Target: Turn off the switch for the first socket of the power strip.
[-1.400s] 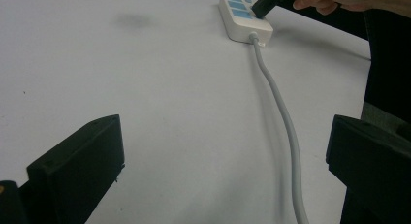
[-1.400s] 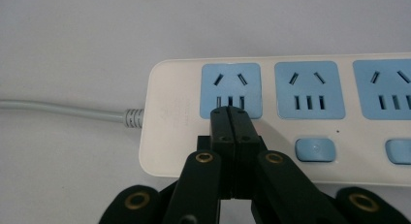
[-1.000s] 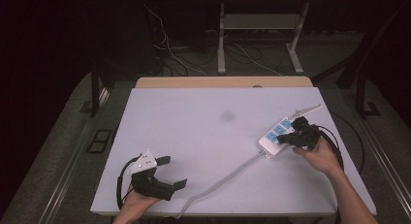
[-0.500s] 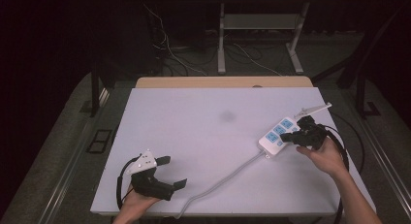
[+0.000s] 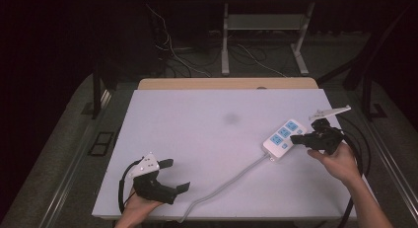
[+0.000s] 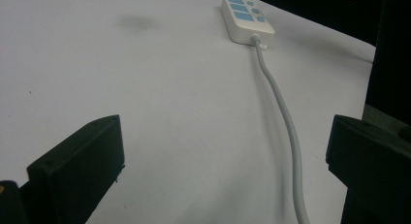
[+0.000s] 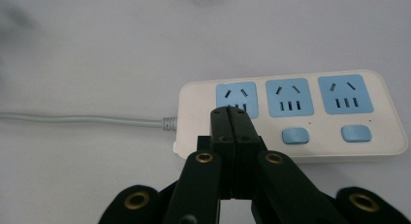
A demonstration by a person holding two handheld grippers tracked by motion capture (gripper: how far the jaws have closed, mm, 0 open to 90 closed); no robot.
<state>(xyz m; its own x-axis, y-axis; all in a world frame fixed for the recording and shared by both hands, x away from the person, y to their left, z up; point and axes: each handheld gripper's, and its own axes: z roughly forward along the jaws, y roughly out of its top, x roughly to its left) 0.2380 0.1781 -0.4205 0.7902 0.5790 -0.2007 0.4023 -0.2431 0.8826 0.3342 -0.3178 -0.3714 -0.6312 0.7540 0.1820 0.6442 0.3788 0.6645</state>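
Observation:
A white power strip [image 5: 282, 137] with three blue sockets lies flat on the right side of the white table [image 5: 207, 134]. Its grey cable [image 5: 231, 181] runs to the front edge. My right gripper [image 5: 295, 138] is shut with nothing held. In the right gripper view its tips [image 7: 231, 112] sit over the power strip [image 7: 291, 112] just below the leftmost socket and hide that spot; two blue switches show beside them. My left gripper [image 5: 177, 174] rests open at the front left, far from the strip. The left gripper view shows the power strip [image 6: 247, 18] and cable [image 6: 283, 117] ahead of the left gripper [image 6: 223, 136].
A faint dark smudge [image 5: 230, 119] marks the table's middle. A tan strip [image 5: 226, 84] borders the far edge. Beyond it stand a metal frame's legs [image 5: 225, 45] and loose floor cables [image 5: 172, 50]. My right gripper's black cable [image 5: 357, 154] hangs off the right edge.
My right gripper has drawn back a little to the right along the power strip and stays shut. The strip and the left gripper have not moved.

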